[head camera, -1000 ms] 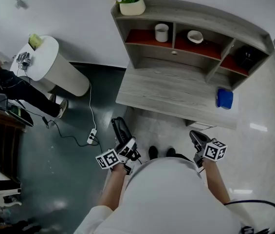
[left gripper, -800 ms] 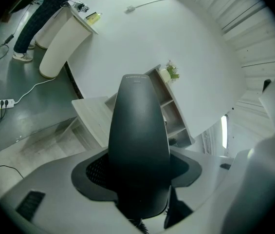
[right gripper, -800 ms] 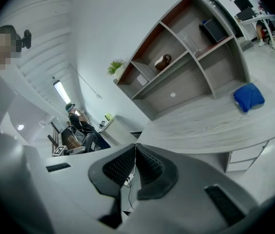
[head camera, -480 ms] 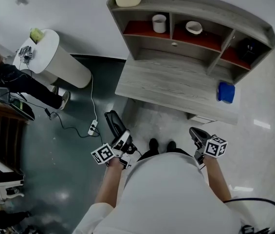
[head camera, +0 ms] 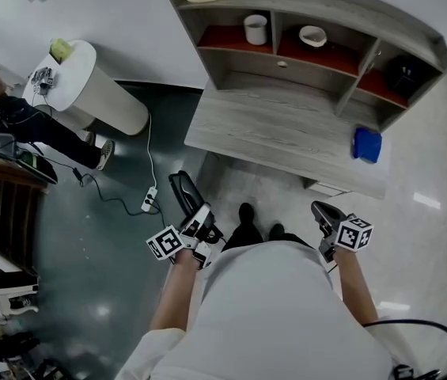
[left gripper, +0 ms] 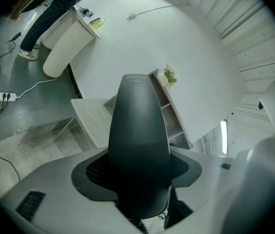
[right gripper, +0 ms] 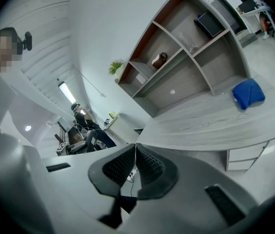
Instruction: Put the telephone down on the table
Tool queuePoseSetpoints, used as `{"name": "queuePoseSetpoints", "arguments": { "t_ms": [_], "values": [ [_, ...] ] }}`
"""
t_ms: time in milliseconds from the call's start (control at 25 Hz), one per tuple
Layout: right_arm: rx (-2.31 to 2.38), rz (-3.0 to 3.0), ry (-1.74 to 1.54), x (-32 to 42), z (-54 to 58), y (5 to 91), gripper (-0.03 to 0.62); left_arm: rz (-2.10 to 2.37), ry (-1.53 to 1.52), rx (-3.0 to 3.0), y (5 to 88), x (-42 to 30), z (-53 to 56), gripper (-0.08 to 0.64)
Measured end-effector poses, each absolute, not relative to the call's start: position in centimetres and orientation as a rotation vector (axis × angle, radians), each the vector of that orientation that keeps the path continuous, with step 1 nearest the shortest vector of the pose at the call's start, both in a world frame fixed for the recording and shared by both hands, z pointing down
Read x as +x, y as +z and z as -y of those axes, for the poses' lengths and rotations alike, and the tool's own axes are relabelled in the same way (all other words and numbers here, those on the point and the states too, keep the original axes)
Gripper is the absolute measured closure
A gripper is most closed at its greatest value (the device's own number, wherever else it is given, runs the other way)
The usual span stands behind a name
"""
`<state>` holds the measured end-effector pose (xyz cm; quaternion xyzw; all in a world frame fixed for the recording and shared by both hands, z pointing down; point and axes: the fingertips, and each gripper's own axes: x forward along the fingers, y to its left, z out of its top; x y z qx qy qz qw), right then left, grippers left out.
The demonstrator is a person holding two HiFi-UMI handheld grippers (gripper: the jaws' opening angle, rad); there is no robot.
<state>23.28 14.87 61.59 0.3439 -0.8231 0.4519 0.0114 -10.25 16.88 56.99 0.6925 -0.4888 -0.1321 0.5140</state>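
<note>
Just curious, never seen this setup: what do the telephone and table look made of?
Telephone: likely plastic, smooth dark matte shell with soft sheen. Table: wood or wood-look laminate, pale grey with grain lines; can't tell which.

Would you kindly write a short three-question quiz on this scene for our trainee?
1. True or false: the telephone lies on the table.
2. The left tongs are: A) empty, B) shut on the telephone, C) out of view.
3. Fill in: in the head view, the blue cloth lies near the table's ____ end.

Key: 1 false; 2 B; 3 right.
</note>
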Motion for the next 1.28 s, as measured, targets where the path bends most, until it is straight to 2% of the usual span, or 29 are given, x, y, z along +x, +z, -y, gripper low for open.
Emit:
{"name": "queuePoseSetpoints", "arguments": {
  "t_ms": [760, 1280],
  "values": [
    [1.239, 2.474, 1.428, 21.1, -9.1, 61.8, 0.574, 1.048, -0.224, 1.720, 59.4, -12.0, -7.1, 0.262],
    [1.425, 2.384, 1.437, 17.6, -2.1, 61.2, 0.574, 0.942, -0.008, 1.784, 63.0, -14.9, 3.4, 0.262]
  ]
}}
